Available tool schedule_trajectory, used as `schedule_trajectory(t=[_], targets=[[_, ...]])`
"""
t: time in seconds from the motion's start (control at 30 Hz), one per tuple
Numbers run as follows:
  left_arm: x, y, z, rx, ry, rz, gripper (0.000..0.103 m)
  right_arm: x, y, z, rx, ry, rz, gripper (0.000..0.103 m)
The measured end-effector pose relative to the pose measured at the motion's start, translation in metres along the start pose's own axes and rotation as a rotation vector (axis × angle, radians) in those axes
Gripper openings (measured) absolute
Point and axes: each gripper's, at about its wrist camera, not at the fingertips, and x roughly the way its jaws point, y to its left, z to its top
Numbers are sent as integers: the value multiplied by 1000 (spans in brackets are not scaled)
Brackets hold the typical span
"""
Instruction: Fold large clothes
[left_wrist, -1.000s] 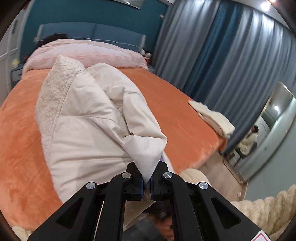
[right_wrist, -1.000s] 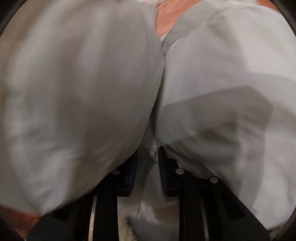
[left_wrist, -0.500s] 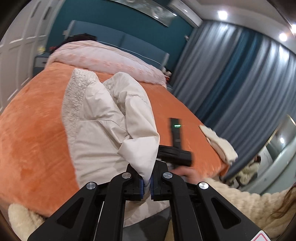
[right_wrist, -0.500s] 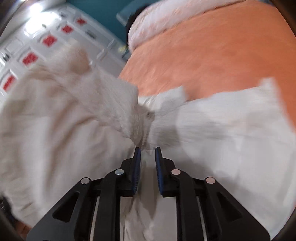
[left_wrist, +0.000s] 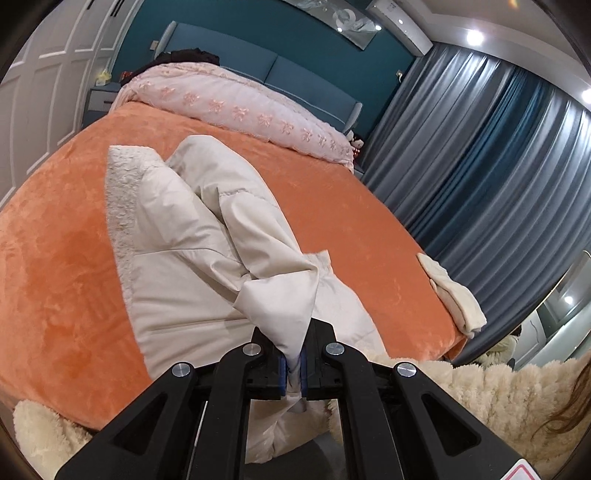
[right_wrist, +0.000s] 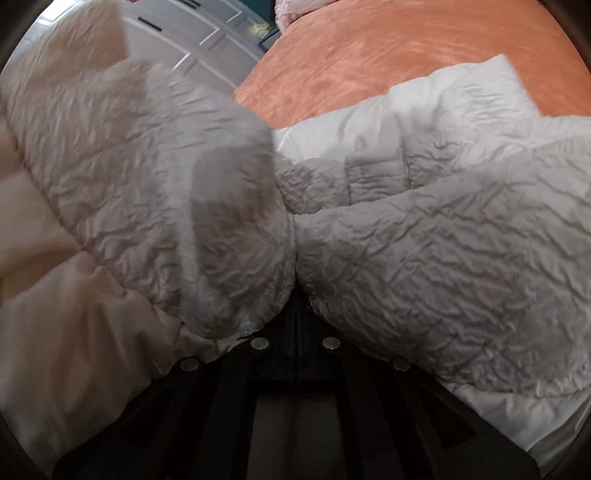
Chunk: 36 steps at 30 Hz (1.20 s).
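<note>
Orange bed: cream coat (spread), pink duvet, folded cloth.

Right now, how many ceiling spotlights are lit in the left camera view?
3: one spotlight above the curtains, one at the right edge, one at the top edge. Others may be hidden.

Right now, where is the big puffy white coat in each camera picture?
Left wrist view: the coat lies across the middle of the picture, its cuff pinched in the left gripper.
Right wrist view: the coat fills nearly the whole picture, bunched over the right gripper.
Shared landmark: the orange bedspread.
</note>
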Motion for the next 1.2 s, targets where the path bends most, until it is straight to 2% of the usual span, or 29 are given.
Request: schedule_trajectory(t=[0.13, 0.3, 0.4, 0.47, 0.53, 0.67, 0.77, 0.9, 0.97, 1.07, 1.1, 1.13, 1.2], targets=[[20, -15, 1, 69, 37, 11, 1, -3, -10, 3, 8, 1, 50, 0], [45, -48, -2, 155, 85, -49, 1, -41, -32, 4, 52, 3, 107, 0], [58, -72, -9, 235, 116, -70, 1, -103, -62, -15, 95, -46, 107, 0], [70, -86, -16, 285, 147, -72, 1, -165, -100, -27, 155, -130, 131, 0], [83, -94, -22, 289, 184, -88, 1, -217, -135, -41, 225, -211, 152, 1], [109, -120, -40, 352, 259, -133, 1, -292, -201, -73, 316, -324, -13, 1], [130, -143, -59, 416, 323, -158, 1, -295, -227, -90, 375, -335, -47, 1], [161, -160, -81, 476, 392, -158, 1, -269, -217, -91, 327, -281, -42, 1], [175, -161, -90, 495, 415, -145, 1, -261, -230, -100, 336, -276, -34, 0], [197, -154, -98, 490, 467, -130, 1, -288, -235, -97, 390, -312, -35, 1], [202, -153, -101, 495, 479, -125, 1, -308, -234, -101, 386, -348, -62, 1], [206, -154, -103, 504, 487, -121, 1, -309, -232, -95, 373, -367, -81, 1], [214, -155, -111, 536, 491, -109, 1, -334, -211, -95, 306, -411, -112, 1]])
